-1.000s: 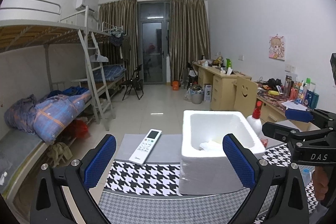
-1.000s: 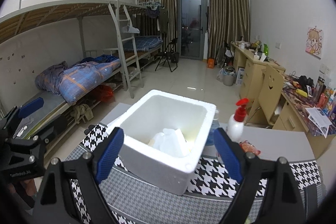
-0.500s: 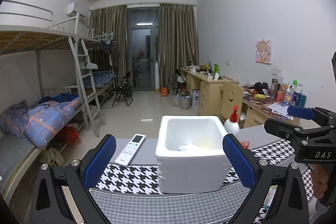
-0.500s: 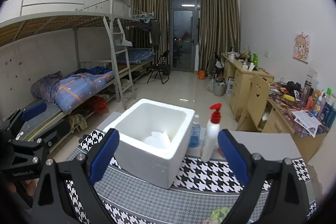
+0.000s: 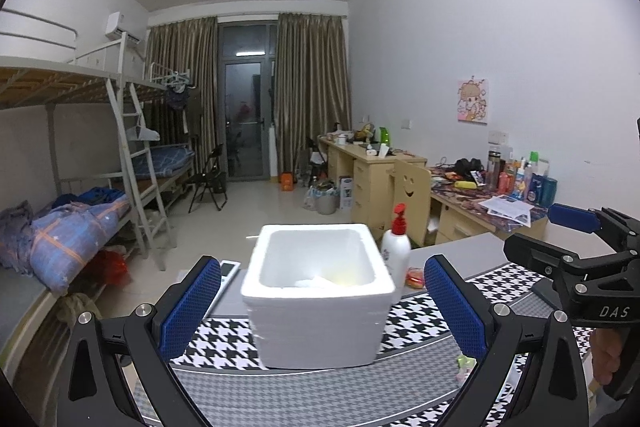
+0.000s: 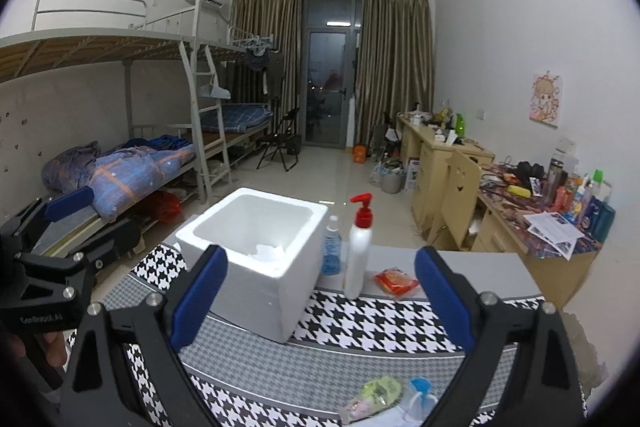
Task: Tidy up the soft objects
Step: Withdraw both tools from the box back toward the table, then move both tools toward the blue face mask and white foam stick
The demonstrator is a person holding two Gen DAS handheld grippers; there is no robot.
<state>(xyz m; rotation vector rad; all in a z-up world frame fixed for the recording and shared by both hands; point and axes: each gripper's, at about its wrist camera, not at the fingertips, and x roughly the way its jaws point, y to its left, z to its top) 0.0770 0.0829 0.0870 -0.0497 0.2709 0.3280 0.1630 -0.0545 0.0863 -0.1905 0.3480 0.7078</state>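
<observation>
A white foam box stands on the houndstooth cloth, with pale soft items inside. It also shows in the right wrist view. My left gripper is open and empty, held back from the box. My right gripper is open and empty, also back from the box. A green and pink soft packet and a blue-capped clear item lie on the cloth near the right gripper. An orange packet lies behind the cloth.
A white pump bottle with a red top and a small blue bottle stand right of the box. A white remote lies left of it. Bunk beds line the left wall, desks the right.
Both grippers have pulled back and up from the box, so it looks smaller. The packets at the cloth's near edge have come into the right wrist view.
</observation>
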